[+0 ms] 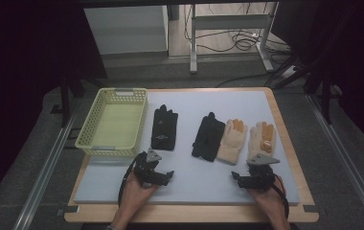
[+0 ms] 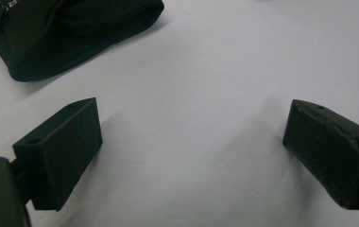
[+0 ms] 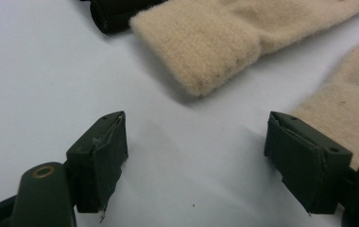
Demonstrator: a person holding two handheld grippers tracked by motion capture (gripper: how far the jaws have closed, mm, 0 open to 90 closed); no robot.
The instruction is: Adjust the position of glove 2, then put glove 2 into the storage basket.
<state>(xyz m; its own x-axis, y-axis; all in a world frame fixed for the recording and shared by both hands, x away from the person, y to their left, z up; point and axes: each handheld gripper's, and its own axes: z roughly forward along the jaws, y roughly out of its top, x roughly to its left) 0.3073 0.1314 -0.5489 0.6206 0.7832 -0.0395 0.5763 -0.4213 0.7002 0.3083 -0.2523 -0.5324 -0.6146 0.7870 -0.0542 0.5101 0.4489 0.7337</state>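
Overhead, a pale blue mat (image 1: 247, 187) covers the wooden table (image 1: 285, 143), cables (image 1: 240, 40) trailing beyond.

Setting: lab or recording workspace, not a home. Evidence: wooden bench (image 1: 285, 143) topped with a pale grey foam mat (image 1: 228, 177), ringed by dark curtains (image 1: 22, 57); metal floor rails (image 1: 46, 167) along both sides; grey carpet floor (image 1: 324, 158); beyond, a metal-legged desk frame (image 1: 228, 28) with loose cables (image 1: 242, 40) trailing on the floor; a white cabinet (image 1: 125, 28) at the back. Overhead camera vantage.
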